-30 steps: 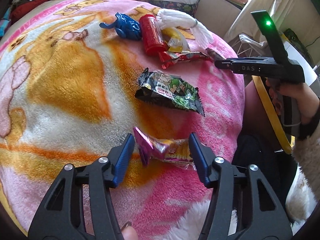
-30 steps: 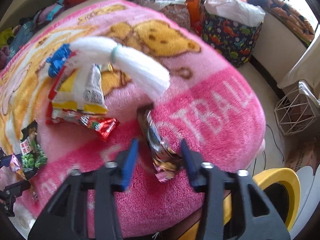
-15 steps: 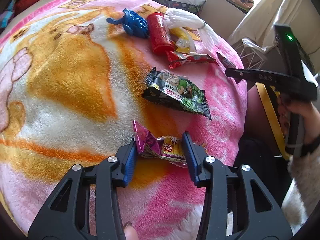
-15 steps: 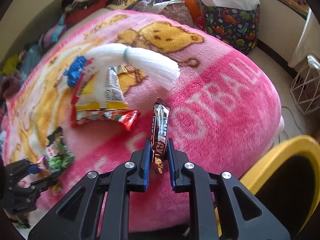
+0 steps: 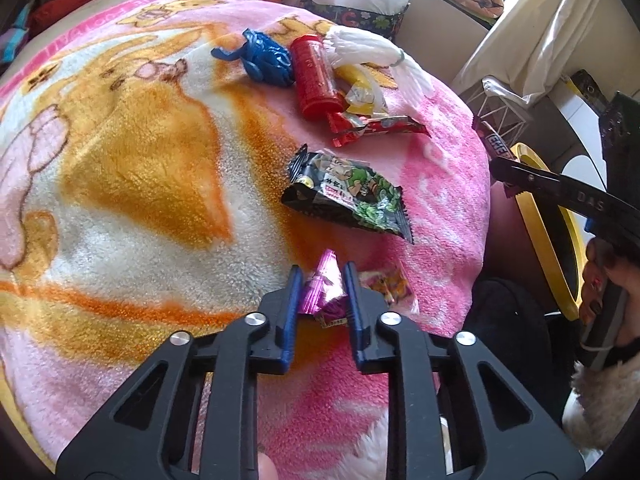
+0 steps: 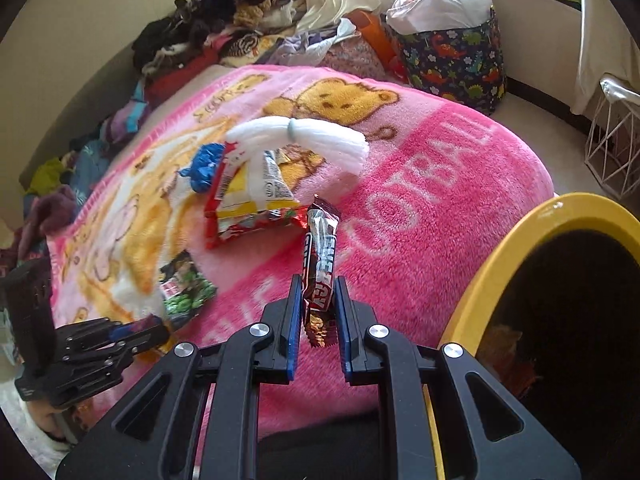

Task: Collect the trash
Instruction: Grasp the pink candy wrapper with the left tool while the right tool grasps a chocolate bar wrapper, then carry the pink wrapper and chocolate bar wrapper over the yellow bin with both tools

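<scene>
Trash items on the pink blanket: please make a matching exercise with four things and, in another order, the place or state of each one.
Things:
1. purple wrapper
2. brown bar wrapper
3. green-black packet
4. red tube

Places:
A. lies flat, untouched, mid-blanket
B. pinched in right gripper
C. beside the blue bag
D. pinched in left gripper

Pairs: 1-D, 2-B, 3-A, 4-C

Both the left gripper (image 5: 320, 280) and right gripper (image 6: 316, 292) are clamped, each pinching a wrapper.
</scene>
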